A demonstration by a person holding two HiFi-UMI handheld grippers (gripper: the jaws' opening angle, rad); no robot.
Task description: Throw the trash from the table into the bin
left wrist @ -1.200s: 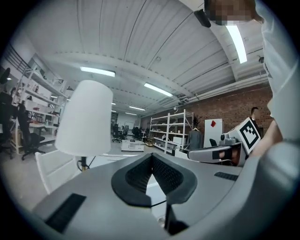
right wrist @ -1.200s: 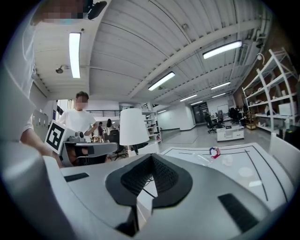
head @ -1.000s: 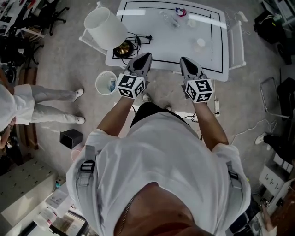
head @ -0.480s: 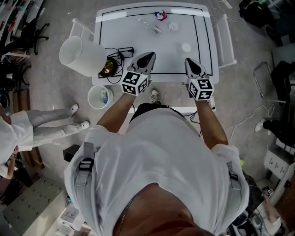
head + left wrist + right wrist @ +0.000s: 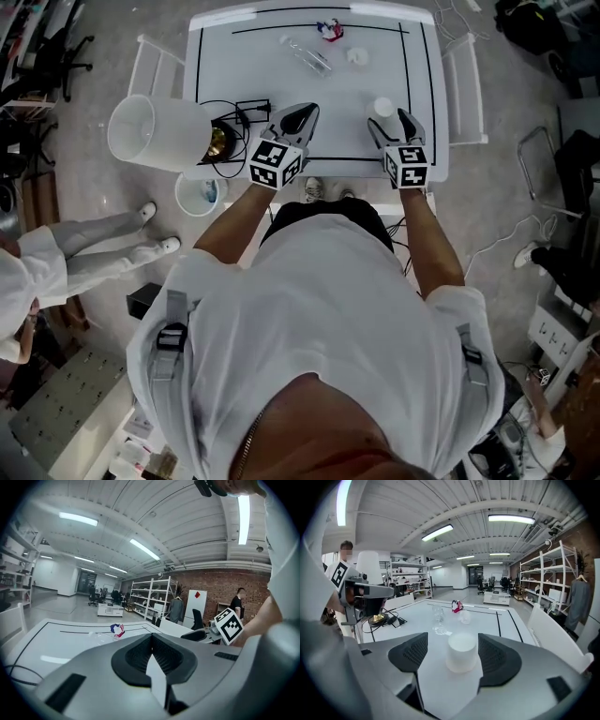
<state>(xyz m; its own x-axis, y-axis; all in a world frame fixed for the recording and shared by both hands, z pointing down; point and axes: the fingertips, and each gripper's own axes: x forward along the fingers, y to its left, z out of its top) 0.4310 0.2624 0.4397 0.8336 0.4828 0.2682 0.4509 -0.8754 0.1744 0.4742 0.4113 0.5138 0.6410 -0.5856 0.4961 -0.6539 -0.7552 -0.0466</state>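
On the white table (image 5: 244, 70) lie a red and blue wrapper (image 5: 328, 30) (image 5: 456, 605), a clear plastic bottle (image 5: 307, 57) (image 5: 438, 615) and a small clear cup (image 5: 357, 56) (image 5: 465, 617) at the far end. A white cup (image 5: 382, 107) (image 5: 461, 651) stands upside down near the front edge. My right gripper (image 5: 390, 122) (image 5: 452, 640) is open; its jaws have just been opening, and the cup stands between them with a gap on each side. My left gripper (image 5: 300, 114) (image 5: 151, 637) is shut and empty over the front edge. The small white bin (image 5: 200, 194) stands on the floor at the left.
A table lamp with a big white shade (image 5: 150, 134) and brass base (image 5: 217, 141) lies at the table's front left corner among black cables (image 5: 251, 105). White chairs (image 5: 461, 84) flank the table. A person (image 5: 84, 246) stands on the floor at the left.
Both grippers have moved forward and down to the table's front edge. The right jaws, shut before, now stand open round the white cup. The left gripper has stayed shut.
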